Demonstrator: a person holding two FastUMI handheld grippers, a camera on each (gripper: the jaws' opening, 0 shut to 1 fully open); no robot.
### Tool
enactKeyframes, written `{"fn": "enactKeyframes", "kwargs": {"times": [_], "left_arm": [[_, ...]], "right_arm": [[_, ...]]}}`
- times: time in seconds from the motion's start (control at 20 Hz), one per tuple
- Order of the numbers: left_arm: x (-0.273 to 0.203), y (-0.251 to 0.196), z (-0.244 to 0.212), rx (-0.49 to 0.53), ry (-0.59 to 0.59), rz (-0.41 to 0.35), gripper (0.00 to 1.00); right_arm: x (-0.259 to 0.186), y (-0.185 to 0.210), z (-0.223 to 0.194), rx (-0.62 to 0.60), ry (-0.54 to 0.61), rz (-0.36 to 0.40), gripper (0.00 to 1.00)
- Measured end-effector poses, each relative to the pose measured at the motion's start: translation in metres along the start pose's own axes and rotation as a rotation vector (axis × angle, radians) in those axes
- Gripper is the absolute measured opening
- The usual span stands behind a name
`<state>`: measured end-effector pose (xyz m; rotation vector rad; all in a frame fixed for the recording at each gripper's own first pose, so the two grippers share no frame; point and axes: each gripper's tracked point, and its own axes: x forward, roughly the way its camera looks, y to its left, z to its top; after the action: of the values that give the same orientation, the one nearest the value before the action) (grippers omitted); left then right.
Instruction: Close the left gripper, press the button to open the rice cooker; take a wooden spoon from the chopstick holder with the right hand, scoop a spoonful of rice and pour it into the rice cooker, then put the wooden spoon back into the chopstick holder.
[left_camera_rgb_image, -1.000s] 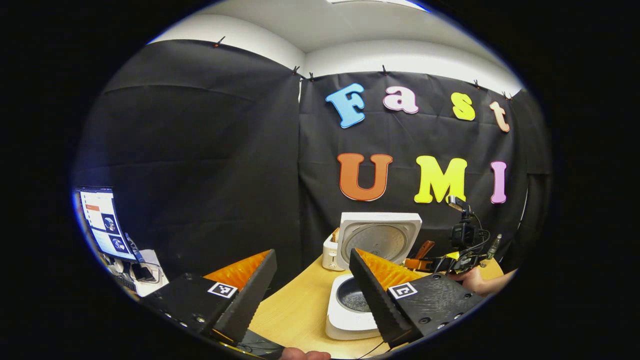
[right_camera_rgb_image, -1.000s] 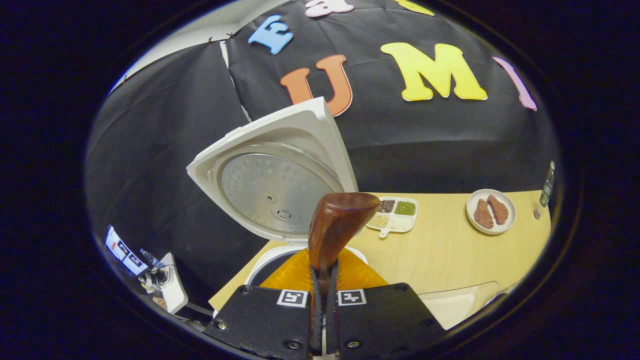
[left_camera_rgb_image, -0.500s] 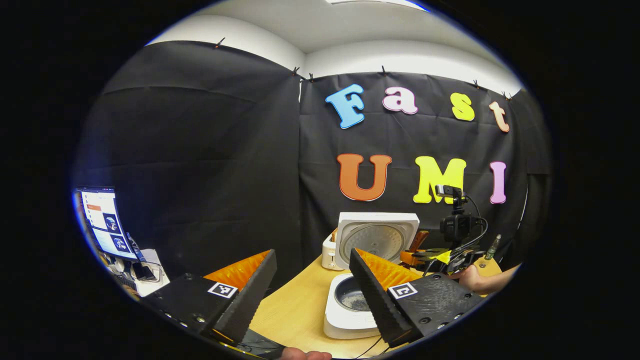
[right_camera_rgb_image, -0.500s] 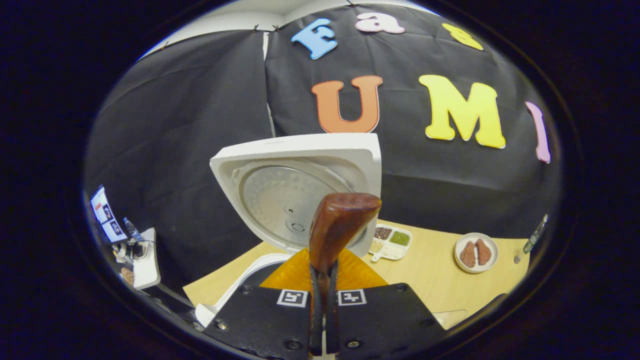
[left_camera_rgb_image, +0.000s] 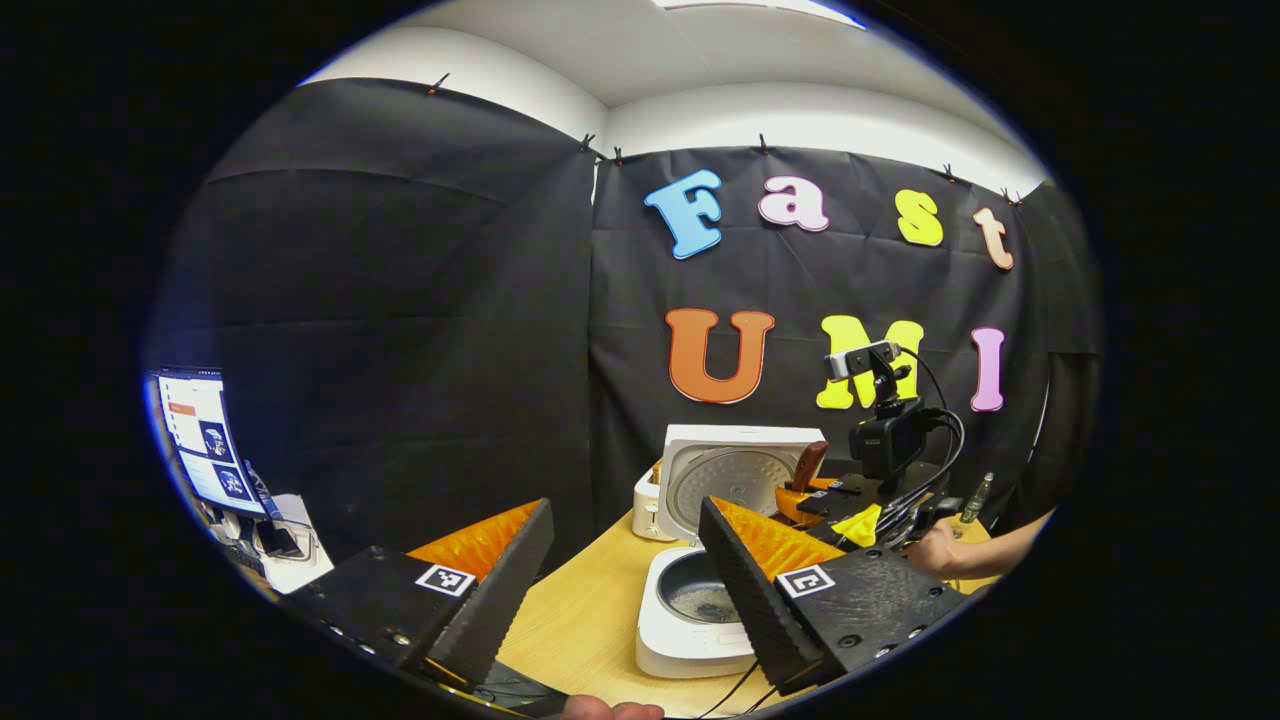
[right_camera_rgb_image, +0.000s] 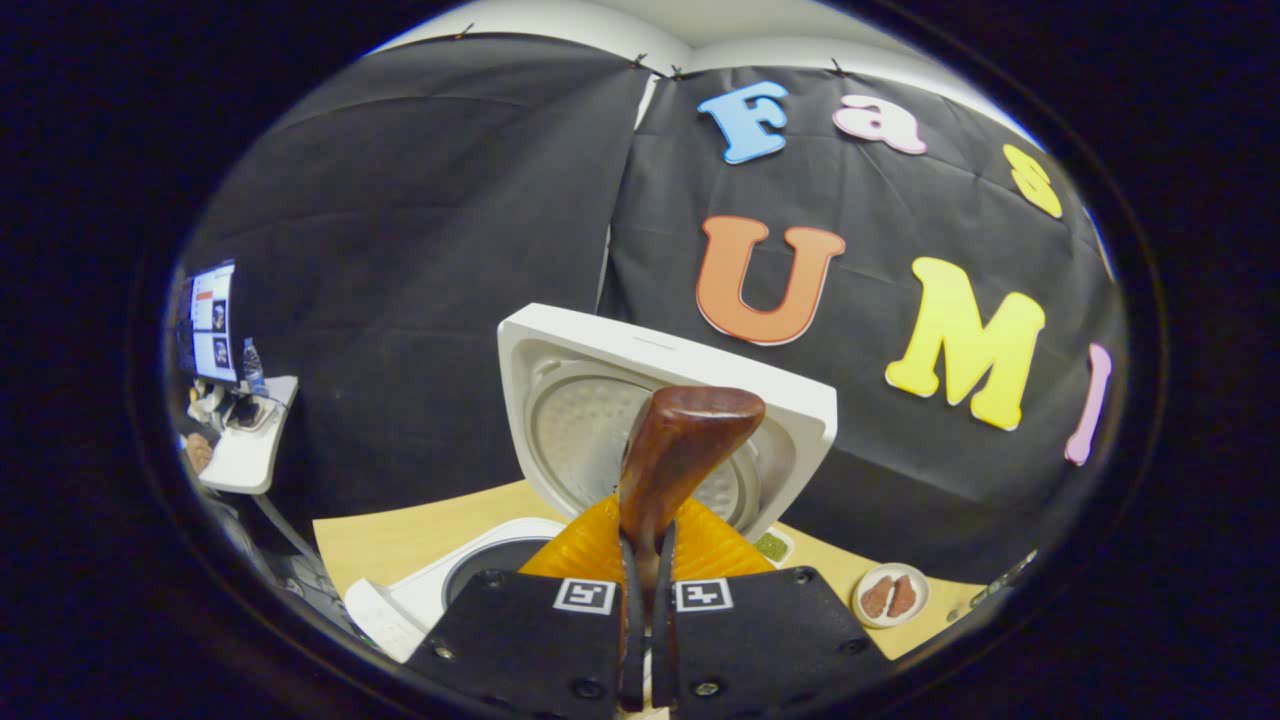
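The right gripper (right_camera_rgb_image: 645, 600) is clamped on the wooden spoon (right_camera_rgb_image: 680, 450), raised before the open rice cooker (left_camera_rgb_image: 695, 600) on the table (left_camera_rgb_image: 590, 620), while the left gripper (left_camera_rgb_image: 620, 580) hangs with fingers spread

Black textured housings with screws and square black-and-white markers are seen on the left gripper (left_camera_rgb_image: 625, 575) and right gripper (right_camera_rgb_image: 648, 600), backed by orange ribbed parts.

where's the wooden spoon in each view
Left gripper view: the wooden spoon is small, right of centre, in front of the raised lid's right edge, held by the right gripper.
Right gripper view: the spoon stands at bottom centre, clamped between the fingers.
Shared landmark: the open rice cooker lid.
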<state>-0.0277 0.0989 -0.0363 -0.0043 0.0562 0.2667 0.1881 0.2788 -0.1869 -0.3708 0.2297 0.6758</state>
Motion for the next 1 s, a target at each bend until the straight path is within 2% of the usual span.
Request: {"fn": "enactKeyframes", "kwargs": {"times": [0.15,0.35,0.65,0.8,0.9,1.0], "left_arm": [[0.002,0.002,-0.002,-0.007,0.005,-0.011,0.94],[0.004,0.001,-0.001,-0.009,0.006,-0.029,0.94],[0.011,-0.015,0.005,-0.006,0.0,-0.094,0.94],[0.011,-0.018,0.005,-0.005,0.005,-0.132,0.94],[0.011,-0.024,0.006,-0.006,0.004,-0.168,0.94],[0.015,-0.034,0.014,-0.003,-0.021,-0.2,0.95]], "right_arm": [[0.001,0.006,-0.001,-0.002,-0.004,0.018,0.08],[-0.004,0.004,0.003,0.066,0.014,0.032,0.08],[-0.029,-0.01,0.014,0.388,0.044,0.084,0.08],[-0.053,-0.03,0.026,0.527,0.03,0.092,0.08],[-0.073,-0.049,0.026,0.615,0.023,0.074,0.08],[-0.094,-0.075,0.019,0.658,0.02,0.016,0.08]]}}
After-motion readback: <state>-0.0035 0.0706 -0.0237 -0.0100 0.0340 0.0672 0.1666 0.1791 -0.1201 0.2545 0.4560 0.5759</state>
